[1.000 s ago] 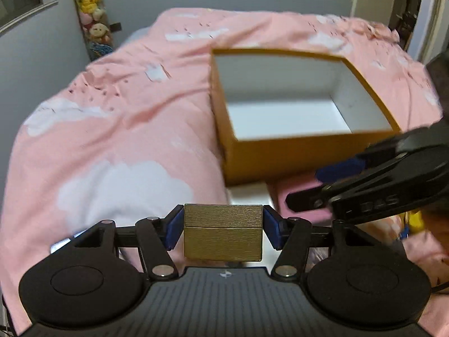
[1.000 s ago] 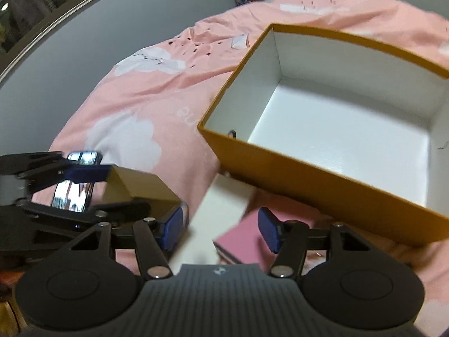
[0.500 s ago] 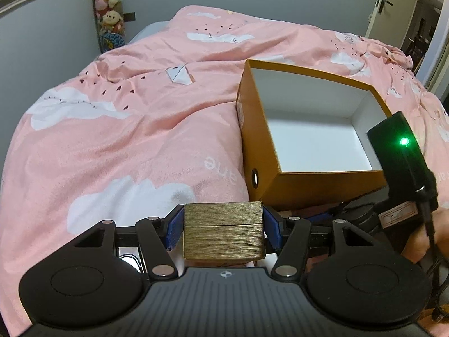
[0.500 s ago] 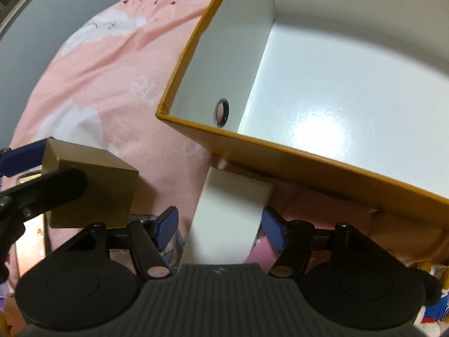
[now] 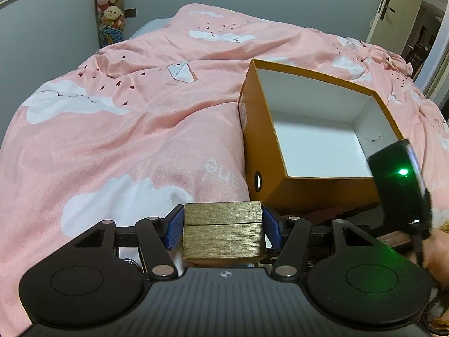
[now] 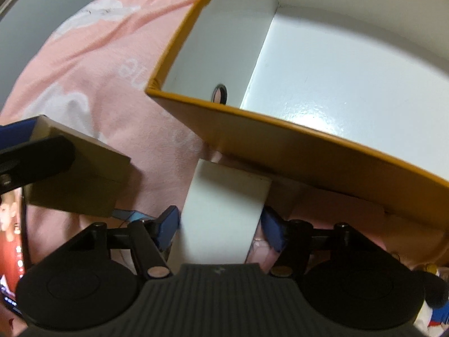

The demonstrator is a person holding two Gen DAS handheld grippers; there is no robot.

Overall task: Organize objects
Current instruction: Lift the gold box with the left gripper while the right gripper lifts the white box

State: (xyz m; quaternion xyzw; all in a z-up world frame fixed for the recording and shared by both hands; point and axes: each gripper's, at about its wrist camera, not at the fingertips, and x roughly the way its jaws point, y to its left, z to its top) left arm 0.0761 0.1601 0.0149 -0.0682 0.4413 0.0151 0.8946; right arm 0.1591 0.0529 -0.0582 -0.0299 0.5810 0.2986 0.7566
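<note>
My left gripper (image 5: 223, 229), angled down, clamps a small gold box (image 5: 223, 231) near the orange box (image 5: 283, 193). My right gripper (image 6: 221, 226) is closing around a white box (image 6: 224, 216) below the orange rim; only its view shows this. Pink duvet (image 5: 126, 140) spreads clear to the left.

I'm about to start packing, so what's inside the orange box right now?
Nothing shows inside the orange box: only its bare white floor and walls. Its near wall hides a strip of floor in the left wrist view, and the right wrist view crops the far right part.
</note>
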